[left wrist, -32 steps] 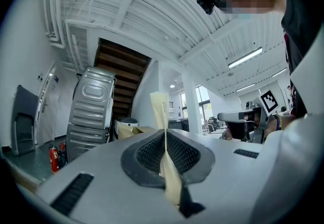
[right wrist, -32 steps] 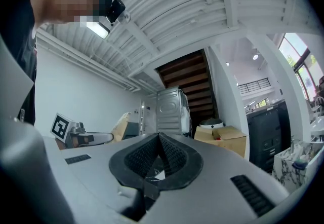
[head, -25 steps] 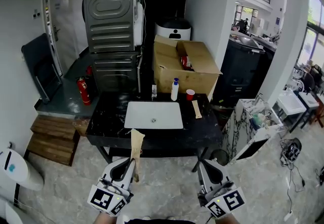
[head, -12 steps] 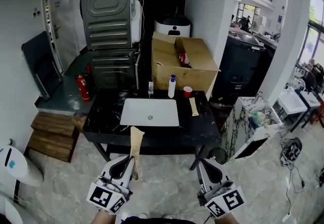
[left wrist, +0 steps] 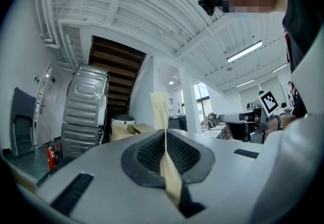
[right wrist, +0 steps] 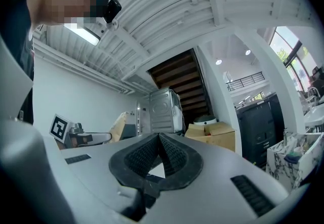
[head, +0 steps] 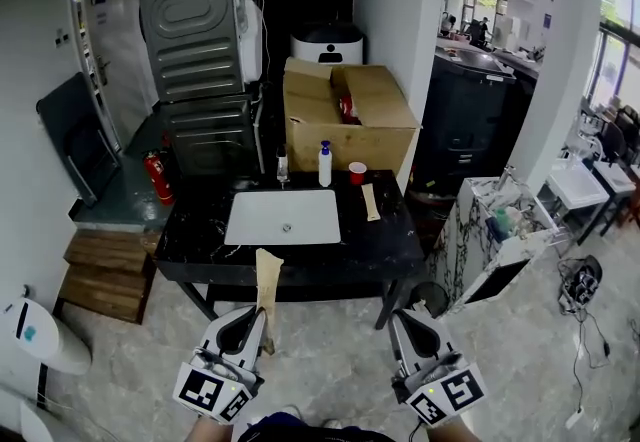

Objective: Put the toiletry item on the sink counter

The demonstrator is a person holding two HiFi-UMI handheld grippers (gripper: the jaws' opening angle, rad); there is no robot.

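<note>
Two tongs low in head view, above tiled floor (head: 330, 375), short of table. Left tongs (head: 263, 320) clamp flat tan toiletry packet (head: 267, 275), held upright. Right tongs (head: 398, 322) closed, empty. Beyond: black table (head: 395, 245) with white sink (head: 283, 217). Behind sink: spray bottle (head: 324, 164), red cup (head: 357, 173), second tan packet (head: 370, 202). Cardboard box (head: 345, 125) farthest.
</note>
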